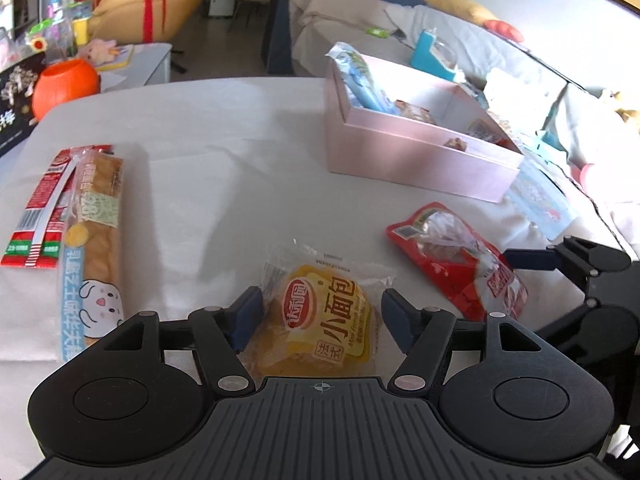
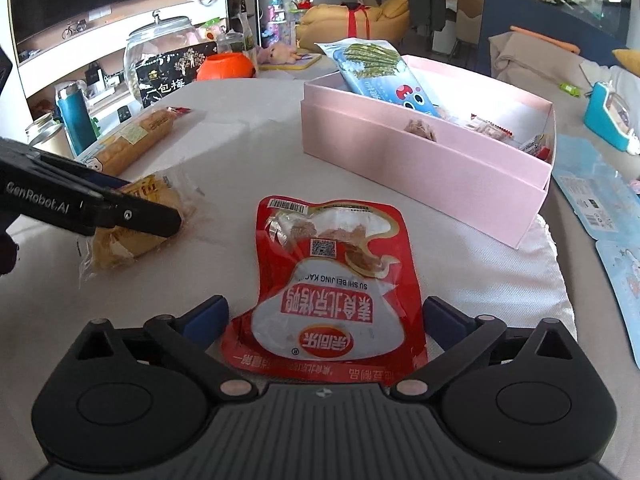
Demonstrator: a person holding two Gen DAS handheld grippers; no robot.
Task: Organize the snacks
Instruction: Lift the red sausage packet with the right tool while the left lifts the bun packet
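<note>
A yellow mini bread packet (image 1: 324,316) lies flat on the white tablecloth between the fingers of my left gripper (image 1: 320,300), which is open; a gap shows at the right pad. In the right wrist view a red pouch of meat snack (image 2: 332,292) lies between the fingers of my right gripper (image 2: 324,304), open too, with a gap on both sides. The pink box (image 2: 420,168) stands beyond it, holding a blue-green snack bag (image 2: 376,68) and small wrapped snacks. A long bread loaf in its wrapper (image 1: 98,240) lies at the left.
A red flat pack (image 1: 40,216) lies under the loaf's left side. Light blue packets (image 2: 596,196) lie right of the box at the table edge. An orange pot (image 2: 226,67), a glass jar (image 2: 160,48) and a teal bottle (image 2: 76,116) stand behind the table.
</note>
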